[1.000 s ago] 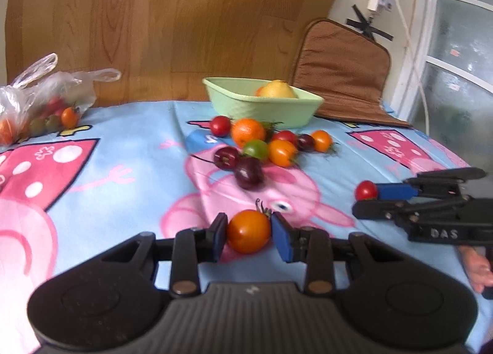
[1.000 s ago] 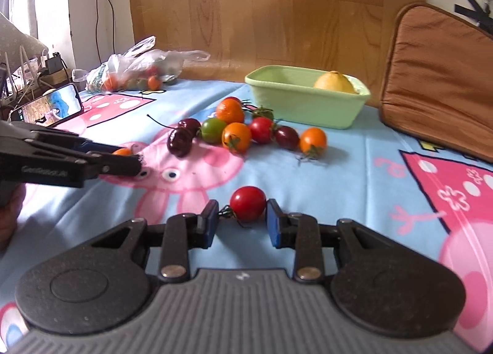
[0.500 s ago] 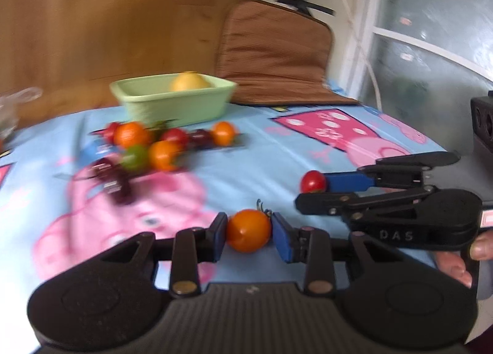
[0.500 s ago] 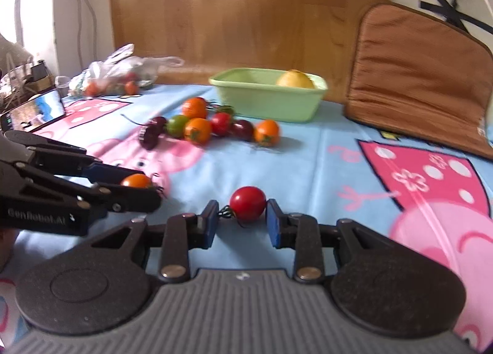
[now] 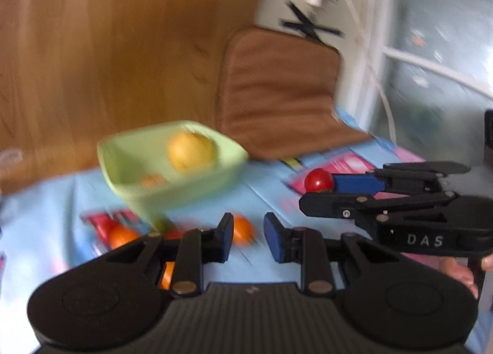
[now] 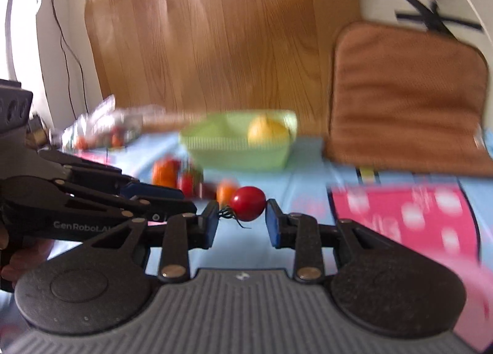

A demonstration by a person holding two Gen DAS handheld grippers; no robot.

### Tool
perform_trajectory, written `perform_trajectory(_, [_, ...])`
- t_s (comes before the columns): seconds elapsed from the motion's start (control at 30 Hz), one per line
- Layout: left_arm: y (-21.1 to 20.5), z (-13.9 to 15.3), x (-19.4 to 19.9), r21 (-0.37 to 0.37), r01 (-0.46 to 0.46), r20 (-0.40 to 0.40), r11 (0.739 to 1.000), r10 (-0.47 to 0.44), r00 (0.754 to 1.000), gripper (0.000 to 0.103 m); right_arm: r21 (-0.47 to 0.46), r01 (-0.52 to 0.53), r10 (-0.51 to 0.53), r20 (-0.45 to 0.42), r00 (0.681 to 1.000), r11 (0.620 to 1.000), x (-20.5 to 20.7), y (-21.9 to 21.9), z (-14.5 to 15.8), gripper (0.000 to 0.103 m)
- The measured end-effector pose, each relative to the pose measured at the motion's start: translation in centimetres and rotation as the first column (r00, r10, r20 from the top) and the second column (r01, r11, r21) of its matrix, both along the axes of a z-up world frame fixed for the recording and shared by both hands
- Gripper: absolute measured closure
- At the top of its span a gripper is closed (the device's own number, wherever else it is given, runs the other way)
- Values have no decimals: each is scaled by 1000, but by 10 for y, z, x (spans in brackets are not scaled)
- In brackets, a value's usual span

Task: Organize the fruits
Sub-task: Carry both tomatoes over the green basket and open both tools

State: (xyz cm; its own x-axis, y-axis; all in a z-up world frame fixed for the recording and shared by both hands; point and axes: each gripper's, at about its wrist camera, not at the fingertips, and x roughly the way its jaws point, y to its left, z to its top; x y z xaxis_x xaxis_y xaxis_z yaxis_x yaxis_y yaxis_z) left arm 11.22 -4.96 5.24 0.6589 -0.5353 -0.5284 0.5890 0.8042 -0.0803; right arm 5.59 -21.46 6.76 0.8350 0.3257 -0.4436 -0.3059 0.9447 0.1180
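Both views are motion-blurred. My left gripper (image 5: 248, 232) is open with nothing between its fingers; an orange tomato (image 5: 242, 229) lies on the cloth beyond them. A small orange fruit (image 5: 151, 180) sits in the green bowl (image 5: 172, 192) beside a yellow lemon (image 5: 190, 152). My right gripper (image 6: 242, 220) is shut on a red tomato (image 6: 247, 203), held above the cloth. It also shows in the left wrist view (image 5: 318, 180) to the right of the bowl. The bowl (image 6: 237, 152) lies ahead of the right gripper.
Loose tomatoes (image 6: 172, 173) lie on the blue patterned cloth (image 5: 40, 224) in front of the bowl. A brown cushion (image 6: 406, 98) leans at the back right. A plastic bag of fruit (image 6: 104, 129) lies at the back left. A wooden board (image 5: 123, 45) stands behind.
My left gripper rose toward the bowl and opened; the orange tomato it held is gone from its fingers. My right gripper moved toward the bowl, still holding the red tomato.
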Motion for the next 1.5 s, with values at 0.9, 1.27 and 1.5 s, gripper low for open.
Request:
perform_trajectory(0.9, [14, -41, -106, 56, 124, -58, 991, -121, 991, 75, 113, 25, -16, -79, 997, 993, -66, -21, -12, 68])
perform_trajectory(1.27, [11, 24, 48, 46, -74, 44, 996, 72, 996, 75, 51, -60, 60, -4, 998, 997, 63, 17, 18, 68])
perform_trajectory(1.5, [1, -7, 105, 103, -140, -4, 985, 141, 990, 74, -9, -36, 36, -52, 998, 999, 127, 28, -17, 66])
